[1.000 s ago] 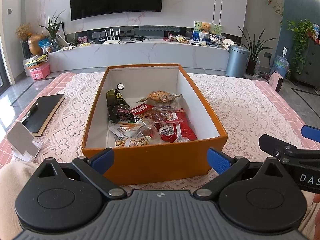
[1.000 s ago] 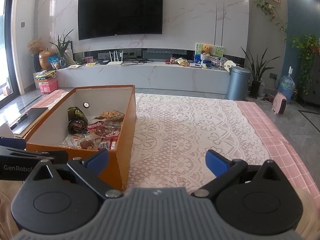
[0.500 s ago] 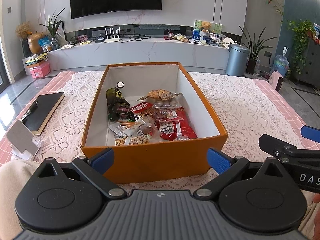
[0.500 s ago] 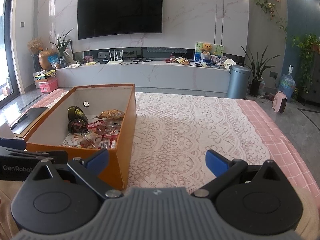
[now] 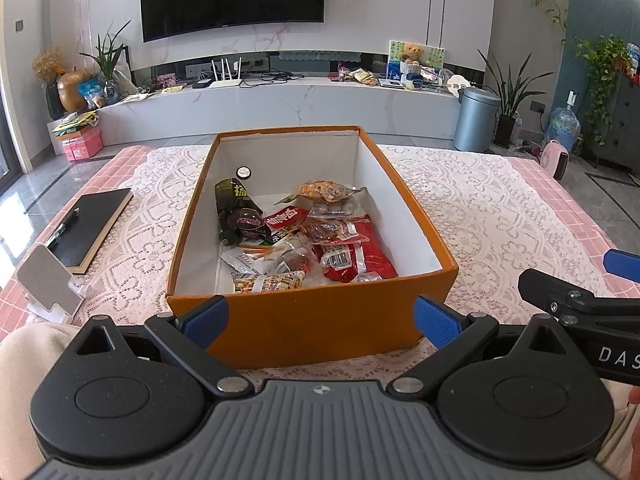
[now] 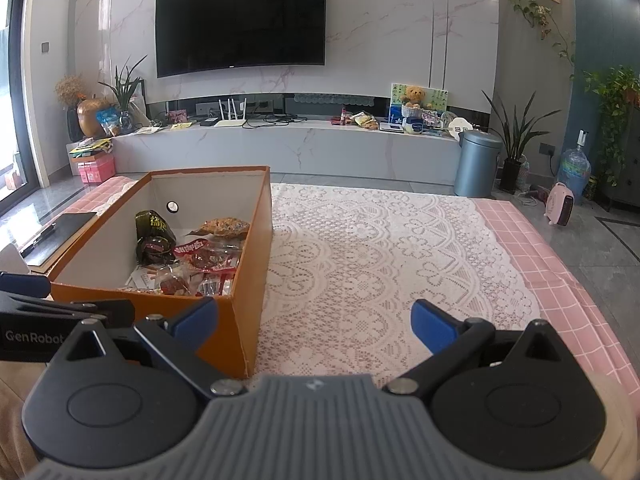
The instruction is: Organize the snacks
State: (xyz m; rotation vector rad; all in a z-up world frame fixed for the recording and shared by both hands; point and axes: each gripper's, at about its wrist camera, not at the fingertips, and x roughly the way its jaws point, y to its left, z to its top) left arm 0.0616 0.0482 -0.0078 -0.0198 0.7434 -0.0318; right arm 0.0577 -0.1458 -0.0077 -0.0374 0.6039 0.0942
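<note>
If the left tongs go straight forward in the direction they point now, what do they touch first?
Most likely the near wall of the orange box. The left tongs are open and empty, and that wall fills the gap between their tips. How far off it is remains unclear.

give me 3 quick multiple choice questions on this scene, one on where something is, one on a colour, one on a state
1. Where does the black notebook lie?
A. inside the box
B. on the lace cloth left of the box
C. on the floor

2. What colour is the outside of the snack box?
A. orange
B. green
C. white

3. How is the left tool?
A. shut on a red packet
B. open and holding nothing
C. shut on the box wall

Answers:
1 B, the notebook rests on the lace cloth beside the box's left wall.
2 A, the outer walls are orange; only the inside is white.
3 B, its blue tips stand wide apart with nothing between them, in front of the box.
</note>
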